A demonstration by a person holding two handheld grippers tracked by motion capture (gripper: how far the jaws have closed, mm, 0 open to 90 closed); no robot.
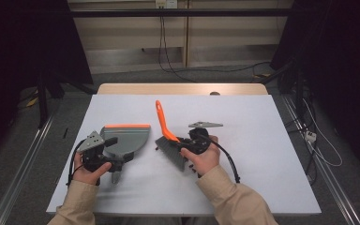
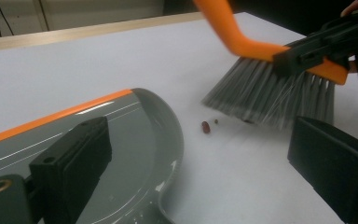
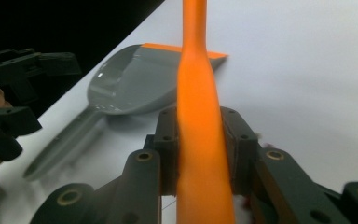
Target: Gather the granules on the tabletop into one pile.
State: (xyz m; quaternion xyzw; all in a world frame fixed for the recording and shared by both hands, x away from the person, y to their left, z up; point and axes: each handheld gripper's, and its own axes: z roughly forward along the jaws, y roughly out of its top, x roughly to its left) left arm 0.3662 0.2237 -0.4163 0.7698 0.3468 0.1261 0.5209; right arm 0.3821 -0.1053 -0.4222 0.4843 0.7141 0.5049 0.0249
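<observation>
White and bare, the surface [image 1: 262, 154] stretches ahead of me with dark curtains either side and cables trailing along the back wall. My right gripper [image 3: 200, 154] has its jaws clamped on the orange handle of the brush [image 1: 168, 136], just above the head, so the grey bristles [image 2: 270, 95] hang down toward the surface. My left gripper [image 1: 104, 152] sits at the dustpan [image 1: 126, 138]; its jaws stand fairly wide, one over the pan and one off to the side, and I cannot tell whether they press on it. The pan lies flat just left of the brush, its orange lip facing away from me. Between pan and bristles lie a small red bean [image 2: 206, 127] and a smaller crumb [image 2: 216, 121]. I judge the brush light, its smooth plastic handle a bit slippery, so gripping low near the head gives control. The bristles are soft and will bend; the pan is stiff, light, and likely to slide unless steadied.
</observation>
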